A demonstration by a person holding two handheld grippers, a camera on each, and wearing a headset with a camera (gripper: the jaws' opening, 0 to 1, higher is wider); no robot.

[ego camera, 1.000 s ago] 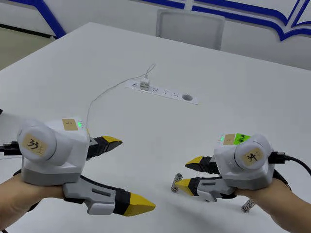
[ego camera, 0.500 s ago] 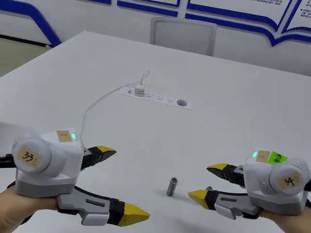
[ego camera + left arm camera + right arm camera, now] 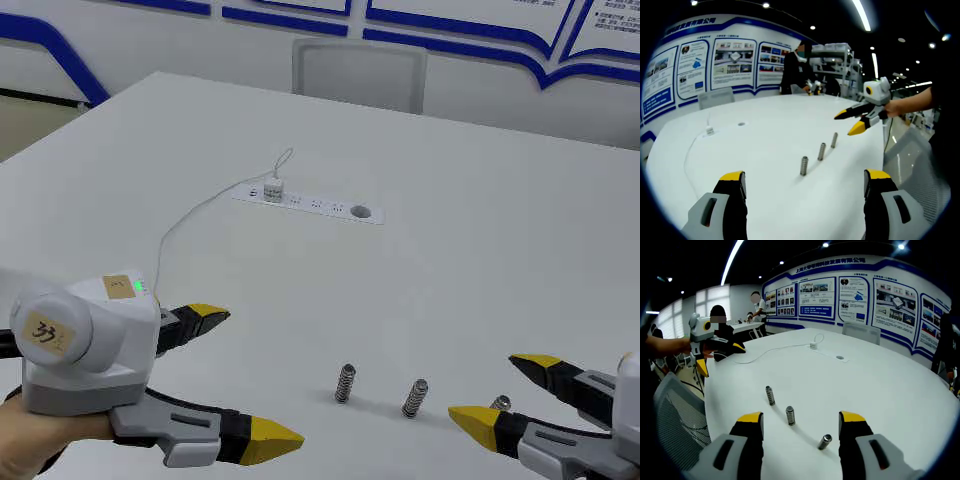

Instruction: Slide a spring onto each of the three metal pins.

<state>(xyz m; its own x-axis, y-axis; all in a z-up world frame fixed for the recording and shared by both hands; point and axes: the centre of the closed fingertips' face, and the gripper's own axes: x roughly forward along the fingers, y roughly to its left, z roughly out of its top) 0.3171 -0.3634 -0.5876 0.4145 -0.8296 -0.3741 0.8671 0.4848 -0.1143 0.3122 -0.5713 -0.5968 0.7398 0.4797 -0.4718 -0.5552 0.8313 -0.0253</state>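
Task looks done, as far as can be seen. Three grey coiled-metal springs stand upright in a row on the smooth white tabletop [image 3: 450, 260]. Pins are hidden inside the coils, so seating can't be confirmed. First spring [image 3: 344, 382] is at the row's 9 o'clock end, middle spring [image 3: 414, 398] just at its 3 o'clock, and third spring [image 3: 499, 403] further to 3 o'clock, partly behind a yellow jaw tip. No loose spring seen. Prob. nothing left but to back the tools off.

Left gripper [image 3: 240, 378], white body w/ black-and-yellow jaws, sits at 9 o'clock of the row, well apart from it. Its jaws are spread wide and hold nothing. Right gripper [image 3: 503, 392] is at 3 o'clock, jaws apart and empty, straddling the third spring; contact can't be told.

Room: wide bare table toward 12 o'clock, up to the long white power strip [image 3: 310, 203] w/ small white plug [image 3: 272, 190]. Its thin cable trails to 7 o'clock, toward the left gripper. Pale grey chair back [image 3: 355, 72] stands at the far edge. On the person's side the table edge runs near the row, w/ a grey mesh chair [image 3: 670, 405] just past it. Judgement: a sideways sweep by the right jaws could topple the third spring, so lifting up and out looks safer.
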